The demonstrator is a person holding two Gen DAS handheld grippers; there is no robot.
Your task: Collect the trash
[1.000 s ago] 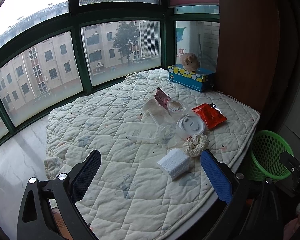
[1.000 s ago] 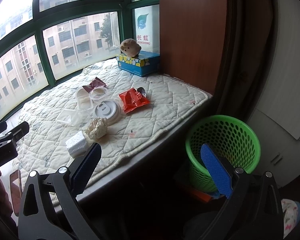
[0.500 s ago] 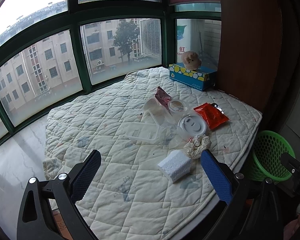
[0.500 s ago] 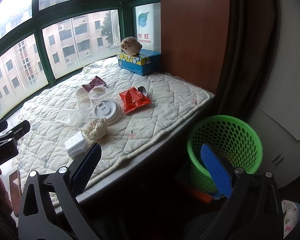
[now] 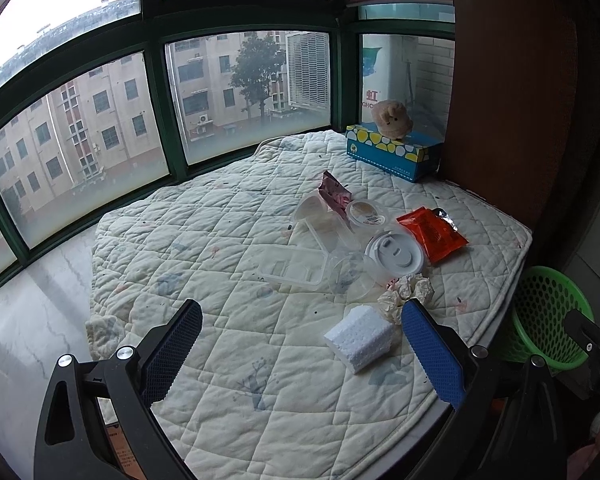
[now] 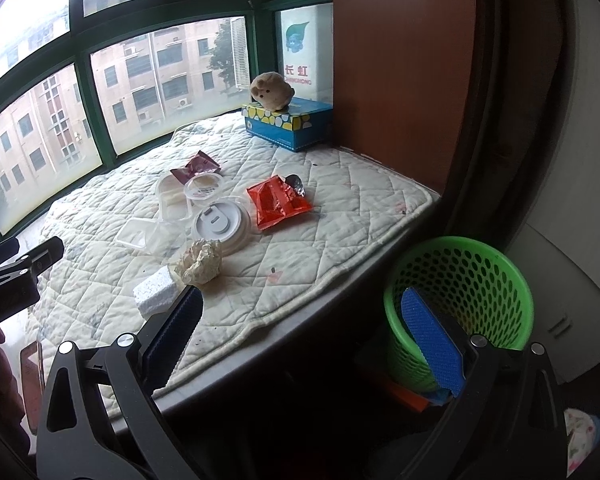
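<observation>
left gripper (image 5: 300, 344) fingers spread, right gripper (image 6: 300, 334) likewise

Both wrist views look down over the quilted mat (image 5: 228, 236), sharing its litter; the right sits farther back.

So there's a big bay window (image 5: 240, 92) with dark green frames wrapping around the ledge, and beige apartment blocks plus a tree (image 5: 256, 68) outside. The ledge is covered with a white quilted pad (image 5: 204, 240), pretty stained, with little printed patterns on it. Back in the corner sits a blue tissue box (image 5: 392, 152) with yellow and white spots, right up against a reddish-brown wood panel (image 6: 404, 60). A small tan plush toy (image 6: 271, 91) sits on top of the box. Past the pad's left edge the ledge is bare grey marble (image 5: 32, 320). Through the side pane there's a white sign with red Chinese characters (image 6: 298, 72).
</observation>
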